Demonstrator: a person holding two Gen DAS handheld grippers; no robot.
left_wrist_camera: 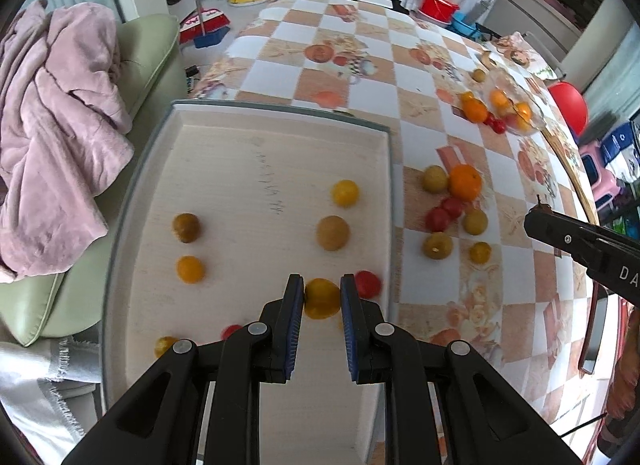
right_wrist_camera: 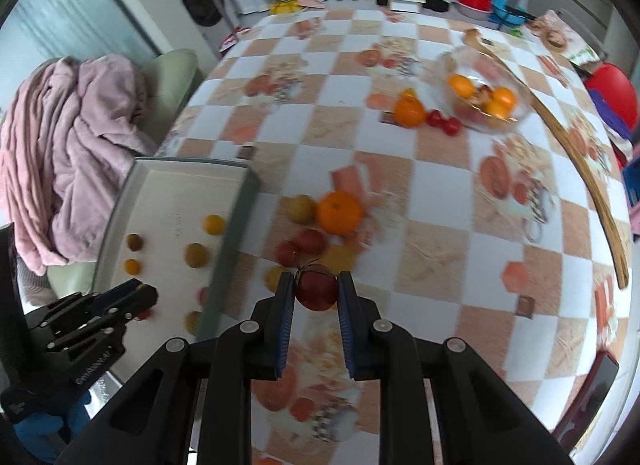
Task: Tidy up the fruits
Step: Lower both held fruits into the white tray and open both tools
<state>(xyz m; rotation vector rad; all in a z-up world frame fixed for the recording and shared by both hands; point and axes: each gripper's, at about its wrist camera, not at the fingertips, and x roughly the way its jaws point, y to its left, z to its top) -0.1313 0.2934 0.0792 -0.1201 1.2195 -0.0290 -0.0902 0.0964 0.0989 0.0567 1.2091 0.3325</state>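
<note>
Over the tray (left_wrist_camera: 160, 169), your left hand-held gripper (left_wrist_camera: 321, 297) grips a yellow fruit (left_wrist_camera: 321, 298) between its pads. On the right, above the desk (right_wrist_camera: 440, 201), your right hand-held gripper (right_wrist_camera: 316, 291) clamps a red fruit (right_wrist_camera: 317, 291), near the loose orange (right_wrist_camera: 339, 212).

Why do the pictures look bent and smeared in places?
Both views come through fisheye lenses, so the checkered tablecloth bulges and the corners go black. The right wrist view is motion-blurred around the red fruit; the left wrist view is sharper, with its tray edges crisp.
</note>
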